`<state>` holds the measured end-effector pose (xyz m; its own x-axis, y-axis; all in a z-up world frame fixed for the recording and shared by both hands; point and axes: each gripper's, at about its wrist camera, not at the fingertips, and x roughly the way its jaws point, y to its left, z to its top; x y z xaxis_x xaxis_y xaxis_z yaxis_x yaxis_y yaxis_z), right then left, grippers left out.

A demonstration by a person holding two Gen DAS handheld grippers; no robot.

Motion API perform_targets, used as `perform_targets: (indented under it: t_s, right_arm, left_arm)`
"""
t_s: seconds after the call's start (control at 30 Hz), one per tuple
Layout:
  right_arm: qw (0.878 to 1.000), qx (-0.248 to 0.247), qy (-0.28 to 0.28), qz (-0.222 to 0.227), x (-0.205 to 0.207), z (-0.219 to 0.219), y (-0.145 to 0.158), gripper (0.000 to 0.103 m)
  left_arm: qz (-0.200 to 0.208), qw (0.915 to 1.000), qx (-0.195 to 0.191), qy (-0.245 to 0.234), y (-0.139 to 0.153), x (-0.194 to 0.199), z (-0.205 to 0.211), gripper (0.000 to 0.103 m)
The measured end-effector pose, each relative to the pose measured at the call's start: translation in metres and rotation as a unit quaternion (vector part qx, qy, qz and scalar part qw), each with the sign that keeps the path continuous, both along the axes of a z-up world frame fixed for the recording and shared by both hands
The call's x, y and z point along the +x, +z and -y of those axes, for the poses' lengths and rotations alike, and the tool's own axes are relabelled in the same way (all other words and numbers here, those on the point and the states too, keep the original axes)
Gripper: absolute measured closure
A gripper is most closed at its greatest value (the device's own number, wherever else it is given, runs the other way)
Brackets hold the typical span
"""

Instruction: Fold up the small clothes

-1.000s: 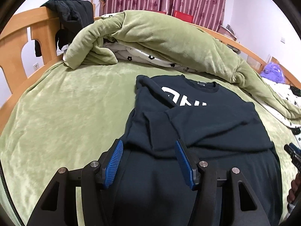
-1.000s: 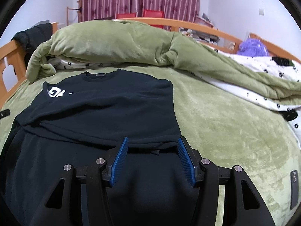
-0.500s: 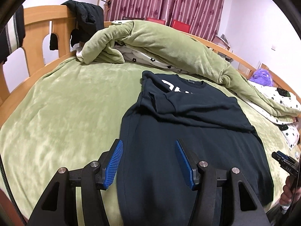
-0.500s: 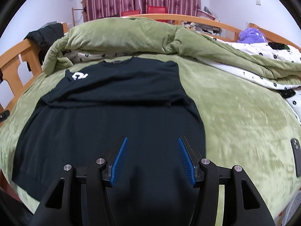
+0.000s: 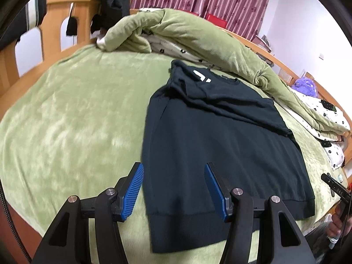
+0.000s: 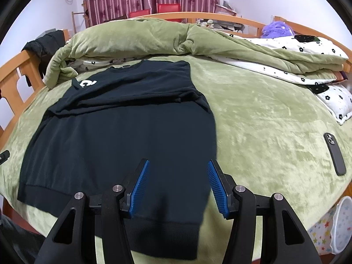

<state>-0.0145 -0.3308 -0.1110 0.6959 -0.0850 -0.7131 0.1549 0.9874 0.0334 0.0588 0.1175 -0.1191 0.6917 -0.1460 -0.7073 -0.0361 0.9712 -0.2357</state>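
My left gripper (image 5: 173,189) hangs tilted down over the near edge of the bed, jaws apart with nothing between the ribbed blue pads (image 5: 132,194); under the gap lies the left hem corner of the dark sweatshirt (image 5: 220,145). My right gripper (image 6: 177,188) is pitched down the same way, released as well, its pads (image 6: 216,189) straddling the sweatshirt's right side edge just above the ribbed hem band. Neither set of pads is pressing on cloth.

The sweatshirt is a soft, dark navy knit lying flat and roughly rectangular, both sleeves folded across the chest, a bit of white print (image 6: 88,83) showing near the collar. It rests on a plush green blanket (image 6: 264,114) with a mottled nap. Beyond it a thick green quilt (image 6: 154,37) with a white flowered lining is heaped along the far side. A dark phone (image 6: 334,154) lies well to the right, and a wooden bed frame (image 5: 55,11) stands at the left.
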Motion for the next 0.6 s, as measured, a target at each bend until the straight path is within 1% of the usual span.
perform_targets:
  t_s: [0.1,0.17,0.3,0.5,0.6]
  right_arm:
    - [1.000,0.013,-0.003,-0.011,-0.007,0.008,-0.006,0.049]
    - [1.000,0.023,-0.007,-0.020,-0.009,0.014,-0.012,0.049]
    - [0.998,0.042,-0.014,-0.036,-0.016,0.023,-0.027,0.049]
    - [0.996,0.053,-0.007,-0.067,-0.026,0.021,-0.056,0.049]
    - [0.994,0.072,-0.009,-0.078,-0.027,0.022,-0.067,0.049]
  left_arm:
    - [-0.010,0.9999,0.005,0.006,-0.010,-0.006,-0.005,0.048]
    - [-0.019,0.9998,-0.004,0.005,-0.017,-0.007,-0.009,0.048]
    - [-0.032,0.9995,0.006,0.001,-0.030,-0.009,-0.008,0.050]
    - [-0.063,0.9974,-0.032,-0.015,-0.055,-0.005,-0.006,0.050]
    - [-0.079,0.9959,-0.038,-0.023,-0.067,-0.003,-0.001,0.050]
